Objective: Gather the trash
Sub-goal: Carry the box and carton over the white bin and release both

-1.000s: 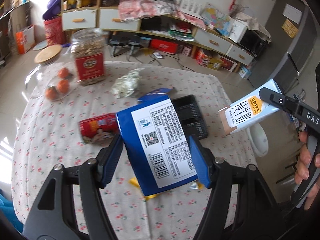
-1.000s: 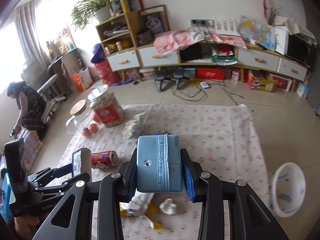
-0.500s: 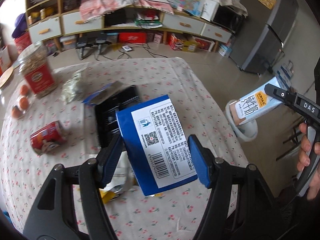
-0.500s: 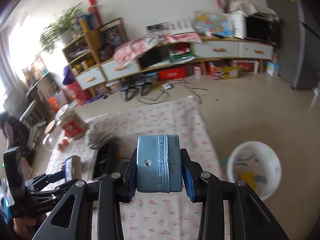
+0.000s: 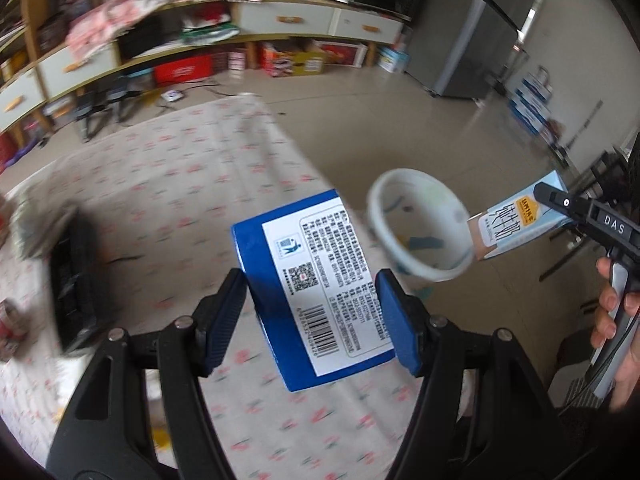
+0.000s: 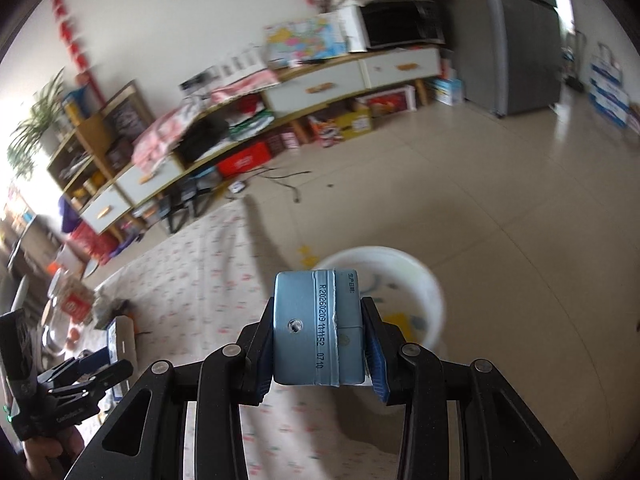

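Both my tools have swung off the counter (image 5: 168, 200) since a second ago: left tool (image 5: 312, 314) clamps the blue box (image 5: 316, 280), right tool (image 6: 318, 344) the carton (image 6: 316, 328), white bin (image 6: 420, 280) at 1 o'clock, scraps inside.

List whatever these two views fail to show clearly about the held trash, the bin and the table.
- Blue box, left wrist view: small label print unreadable; lower end hidden by the left gripper.
- Light blue carton, right wrist view: only its end shows.
- White bin, right wrist view: contents partly hidden by the carton.
- Black tray, left wrist view: motion-blurred.
- Red can, left wrist view: cut off by the edge.
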Demonstrator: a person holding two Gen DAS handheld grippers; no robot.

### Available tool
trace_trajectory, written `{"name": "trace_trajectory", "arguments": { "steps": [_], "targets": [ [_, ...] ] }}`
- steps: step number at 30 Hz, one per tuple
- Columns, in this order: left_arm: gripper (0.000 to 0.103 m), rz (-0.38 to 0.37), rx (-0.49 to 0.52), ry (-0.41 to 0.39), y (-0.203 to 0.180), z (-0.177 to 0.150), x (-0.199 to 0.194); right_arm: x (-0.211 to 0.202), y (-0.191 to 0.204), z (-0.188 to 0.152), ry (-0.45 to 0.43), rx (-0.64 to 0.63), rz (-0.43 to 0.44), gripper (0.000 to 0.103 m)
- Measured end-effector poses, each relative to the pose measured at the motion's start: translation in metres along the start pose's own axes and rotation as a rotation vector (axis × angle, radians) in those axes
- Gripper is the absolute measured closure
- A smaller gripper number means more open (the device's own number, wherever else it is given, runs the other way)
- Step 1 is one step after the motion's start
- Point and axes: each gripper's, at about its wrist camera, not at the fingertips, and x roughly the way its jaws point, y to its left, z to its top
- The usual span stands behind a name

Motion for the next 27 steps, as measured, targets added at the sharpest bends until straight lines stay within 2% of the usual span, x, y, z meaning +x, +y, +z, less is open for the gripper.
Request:
{"name": "trace_trajectory", "arguments": {
  "steps": [6, 14, 18, 20, 21, 27],
  "targets": [
    [0.036, -0.080, 0.061, 0.033, -0.048, 0.022, 0.045, 0.002, -0.046, 0.001, -0.002, 0.066, -0.041, 0.064],
    [0.036, -0.146, 0.092, 0.040, -0.091, 0.048, 0.089, 0.013, -0.066, 0.003, 0.019, 0.102, -0.050, 0.064],
    [0.035, -0.173, 0.102, 0.028, -0.097, 0.051, 0.097, 0.013, -0.070, 0.004, 0.009, 0.125, -0.052, 0.064],
    [0.025, -0.161, 0.093, 0.023, -0.095, 0.052, 0.096, 0.011, -0.072, 0.004, 0.005, 0.137, -0.049, 0.064],
    [0.023, -0.162, 0.088, 0.015, -0.093, 0.051, 0.094, 0.011, -0.072, 0.004, 0.003, 0.140, -0.049, 0.064],
    [0.023, -0.139, 0.096, -0.004, -0.080, 0.045, 0.074, 0.013, -0.071, 0.005, -0.004, 0.146, -0.033, 0.064]
  ]
}}
